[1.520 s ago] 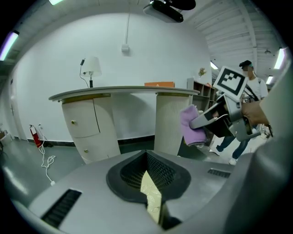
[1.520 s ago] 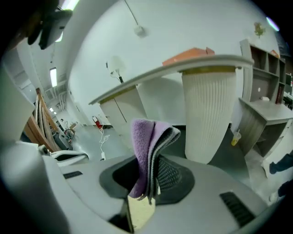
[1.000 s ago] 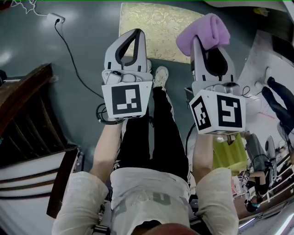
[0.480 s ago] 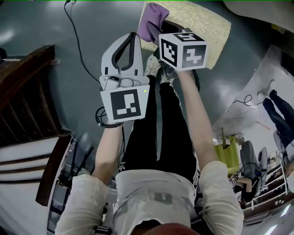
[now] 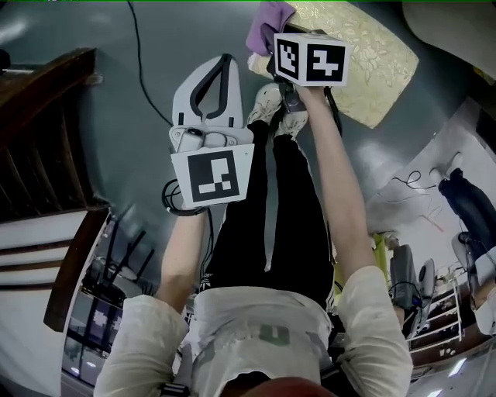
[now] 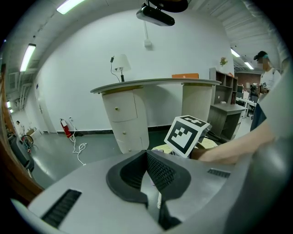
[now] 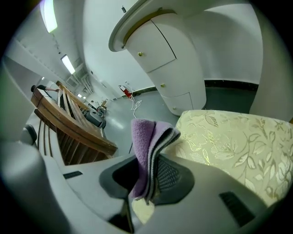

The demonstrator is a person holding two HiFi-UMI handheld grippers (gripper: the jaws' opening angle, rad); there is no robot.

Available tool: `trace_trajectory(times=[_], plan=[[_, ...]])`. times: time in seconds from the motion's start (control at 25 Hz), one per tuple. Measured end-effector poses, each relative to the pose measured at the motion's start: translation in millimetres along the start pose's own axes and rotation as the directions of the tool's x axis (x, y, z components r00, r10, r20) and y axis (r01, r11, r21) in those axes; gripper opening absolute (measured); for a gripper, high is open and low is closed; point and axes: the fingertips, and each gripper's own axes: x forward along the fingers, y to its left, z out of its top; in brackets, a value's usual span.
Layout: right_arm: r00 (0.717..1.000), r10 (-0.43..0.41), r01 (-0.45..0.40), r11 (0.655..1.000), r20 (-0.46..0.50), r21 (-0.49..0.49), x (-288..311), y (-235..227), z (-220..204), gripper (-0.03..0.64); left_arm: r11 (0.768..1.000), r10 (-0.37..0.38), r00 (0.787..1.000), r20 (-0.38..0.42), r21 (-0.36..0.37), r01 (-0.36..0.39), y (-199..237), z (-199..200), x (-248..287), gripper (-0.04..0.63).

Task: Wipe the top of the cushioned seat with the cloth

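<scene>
**A:** Head view first. What's where?

**B:** The cushioned seat (image 5: 368, 58), cream with a gold leaf pattern, sits on the grey floor (image 5: 124, 155) at the far right. The right arm (image 5: 337, 178) reaches out to its near-left corner with the marker cube (image 5: 310, 60) on top. The purple cloth (image 5: 267, 23) pokes out beyond the cube, over that corner. The left claw (image 5: 225, 62) hangs to the left, nearer the body, over bare floor, tips together.

**A:** And the left gripper view?

**B:** Its pads meet with nothing between them, so it's idle. Past it I see the other tool's cube, a forearm (image 6: 238, 146), and a curved white bench (image 6: 155, 84) far off.

**A:** Right gripper view?

**B:** The right claw (image 7: 147, 185) is clamped tight on the folded cloth, which stands up out of the pads. The seat's top fills the right of the view, just beside the cloth. Whether the cloth touches the fabric yet, I cannot tell. A wooden railing (image 7: 68, 123) lies off to the left.

**A:** So which step is this?

**B:** I'd judge it the approach: the cloth is at the seat's edge and wiping has not yet begun. The next move calls for tipping the cloth down flat onto the top. Then it should sweep from this corner toward the far right in overlapping passes, with a firm clamp so the fold doesn't slip out.
</scene>
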Motion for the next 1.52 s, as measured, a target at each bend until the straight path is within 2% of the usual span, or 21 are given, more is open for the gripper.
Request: trace_trajectory(times=[0.2, 0.32, 0.48, 0.72, 0.96, 1.16, 1.52], plan=[[1.000, -0.010, 0.010, 0.999, -0.007, 0.039, -4, -13, -1, 0.091, 1.000, -0.018, 1.000, 0.000, -0.006, 0.018, -7, 6, 2, 0.006], [1.000, -0.007, 0.007, 0.998, 0.001, 0.070, -15, -21, -1, 0.091, 0.999, -0.041, 0.999, 0.006, 0.012, 0.041, -17, 14, 7, 0.006], [0.999, -0.044, 0.044, 0.996, 0.004, 0.073, -29, -36, -1, 0.091, 0.996, -0.082, 0.997, 0.011, 0.035, 0.082, -24, 20, 16, 0.006], [0.991, -0.134, 0.132, 0.985, 0.010, 0.111, -85, -100, -25, 0.091, 0.986, -0.150, 0.988, 0.027, 0.076, 0.148, -62, 43, 28, 0.006], [0.968, -0.251, 0.248, 0.958, 0.004, 0.143, -141, -153, -60, 0.091, 0.975, -0.200, 0.979, 0.048, 0.104, 0.194, -88, 49, 27, 0.006], [0.936, -0.350, 0.350, 0.926, -0.023, 0.140, -183, -196, -81, 0.091, 0.968, -0.232, 0.971, 0.055, 0.112, 0.225, -114, 56, 30, 0.006], [0.892, -0.450, 0.450, 0.878, -0.036, 0.165, -228, -240, -107, 0.091, 0.947, -0.294, 0.954, 0.058, 0.154, 0.282, -154, 65, 29, 0.006]])
